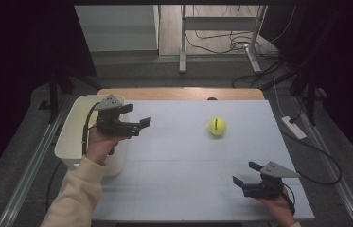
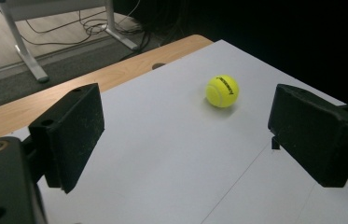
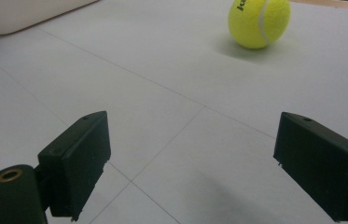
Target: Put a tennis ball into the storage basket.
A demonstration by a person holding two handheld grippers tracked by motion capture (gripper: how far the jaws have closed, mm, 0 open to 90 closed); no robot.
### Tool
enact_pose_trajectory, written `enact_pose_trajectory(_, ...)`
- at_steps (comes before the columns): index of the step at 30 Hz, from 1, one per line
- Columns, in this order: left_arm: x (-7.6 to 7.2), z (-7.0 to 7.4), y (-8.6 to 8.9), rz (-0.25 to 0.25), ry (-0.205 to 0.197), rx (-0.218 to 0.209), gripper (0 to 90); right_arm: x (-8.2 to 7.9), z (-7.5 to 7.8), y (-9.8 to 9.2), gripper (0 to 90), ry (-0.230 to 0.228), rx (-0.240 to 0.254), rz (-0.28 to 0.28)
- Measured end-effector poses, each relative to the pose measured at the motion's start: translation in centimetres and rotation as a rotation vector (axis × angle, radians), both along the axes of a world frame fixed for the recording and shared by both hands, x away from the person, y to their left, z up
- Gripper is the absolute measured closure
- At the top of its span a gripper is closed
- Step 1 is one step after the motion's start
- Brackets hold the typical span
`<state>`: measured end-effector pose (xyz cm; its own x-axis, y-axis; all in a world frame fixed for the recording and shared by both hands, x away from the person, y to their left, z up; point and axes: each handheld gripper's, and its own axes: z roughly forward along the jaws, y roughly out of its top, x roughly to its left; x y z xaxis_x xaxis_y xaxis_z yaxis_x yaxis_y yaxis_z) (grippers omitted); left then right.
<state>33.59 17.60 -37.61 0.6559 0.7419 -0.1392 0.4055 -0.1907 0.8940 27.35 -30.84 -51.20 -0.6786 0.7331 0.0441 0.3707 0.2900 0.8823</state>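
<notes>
Tennis ball (image 1: 217, 126) sits alone on the pale table (image 1: 179, 189), toward the far right part of it, touching nothing. Left tool (image 1: 138, 125) is held above the table's left edge, next to a white bin (image 1: 72, 137), pointing across at the ball, released with nothing between its jaws. Right tool (image 1: 246, 173) rests low near the front right corner, well apart from the ball, likewise released and holding nothing. Cables (image 1: 240, 45) lie on the floor beyond the table.
</notes>
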Motion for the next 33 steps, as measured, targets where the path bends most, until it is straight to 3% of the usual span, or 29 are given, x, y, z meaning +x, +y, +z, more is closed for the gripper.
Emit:
enact_pose_trajectory(10,0.1,-0.2,-1.7,-0.043,0.003,-0.005,12.1,0.1,0.1,0.2,10.8,-0.007,0.009,-0.006)
enact_pose_trajectory(23,0.3,-0.5,-4.2,-0.091,0.010,0.020,12.1,-0.2,0.2,0.0,10.8,-0.016,0.012,-0.007)
enact_pose_trajectory(33,0.7,-0.9,-5.3,-0.109,0.018,0.029,12.2,-0.2,0.3,-0.2,10.9,-0.021,0.016,-0.009)
